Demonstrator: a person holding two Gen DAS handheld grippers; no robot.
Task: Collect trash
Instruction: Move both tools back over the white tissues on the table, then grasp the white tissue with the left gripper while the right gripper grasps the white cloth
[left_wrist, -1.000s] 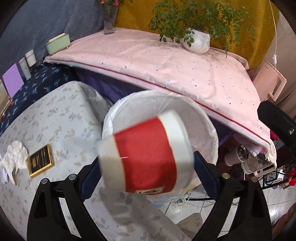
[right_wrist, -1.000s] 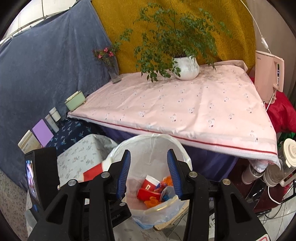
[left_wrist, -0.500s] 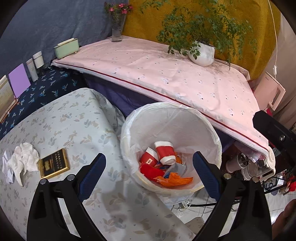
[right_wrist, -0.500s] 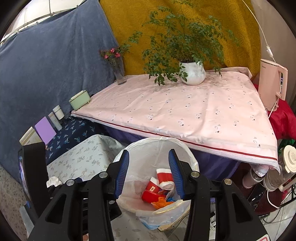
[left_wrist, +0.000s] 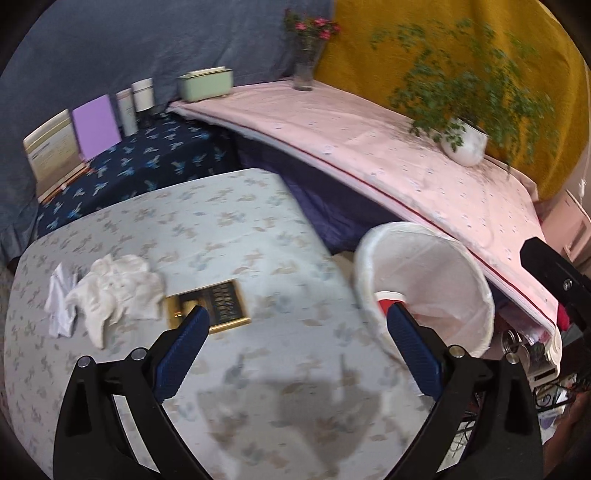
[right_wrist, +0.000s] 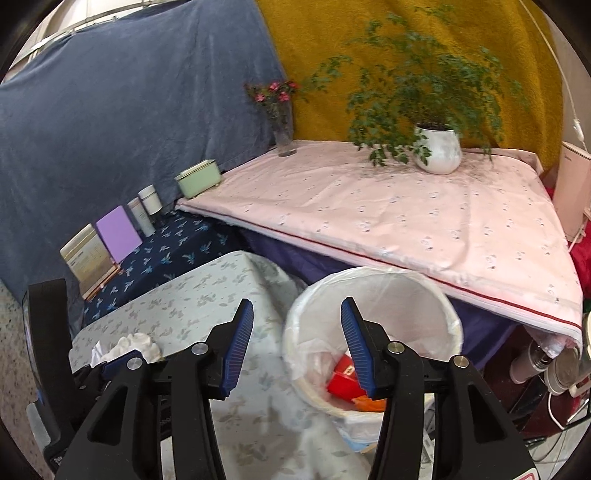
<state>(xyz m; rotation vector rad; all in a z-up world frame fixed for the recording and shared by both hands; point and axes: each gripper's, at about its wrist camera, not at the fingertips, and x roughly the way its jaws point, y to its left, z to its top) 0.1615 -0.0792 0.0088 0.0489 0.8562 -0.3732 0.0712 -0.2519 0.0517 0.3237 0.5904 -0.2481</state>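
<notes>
Left tool (left_wrist: 295, 321) spread wide, nothing between its fingers, over the floral counter (left_wrist: 229, 221). Just beyond its left finger lies crumpled white tissue (left_wrist: 114, 288). Right tool (right_wrist: 297, 314) empty, jaws opening; the lined bin (right_wrist: 373, 291) with red trash (right_wrist: 341, 378) sits just beyond.

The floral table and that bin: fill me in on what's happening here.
A person with a gripper in each hand is clearing trash. The left gripper is open and empty over the floral table, near the crumpled tissues and a gold-framed plaque. The right gripper, fingers opening with nothing between them, faces the lined trash bin, which holds red cups.
</notes>
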